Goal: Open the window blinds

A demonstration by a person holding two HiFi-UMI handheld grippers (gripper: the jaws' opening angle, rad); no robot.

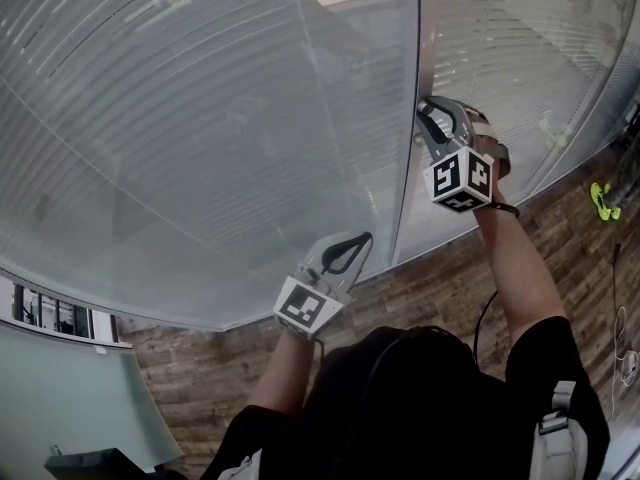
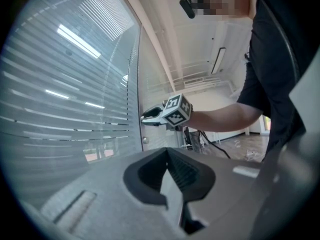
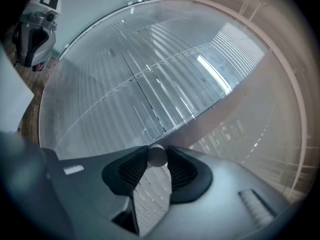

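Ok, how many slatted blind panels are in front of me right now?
2. A wide grey slatted blind panel fills the head view's left; a narrower one sits right of the vertical frame post. Others may lie outside the picture.

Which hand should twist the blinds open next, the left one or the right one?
The right. The right gripper is clamped on the small round knob right by the blinds. The left gripper is shut, holds nothing and hangs lower down, away from the knob.

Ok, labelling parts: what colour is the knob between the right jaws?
Silvery grey; the knob shows best in the right gripper view.
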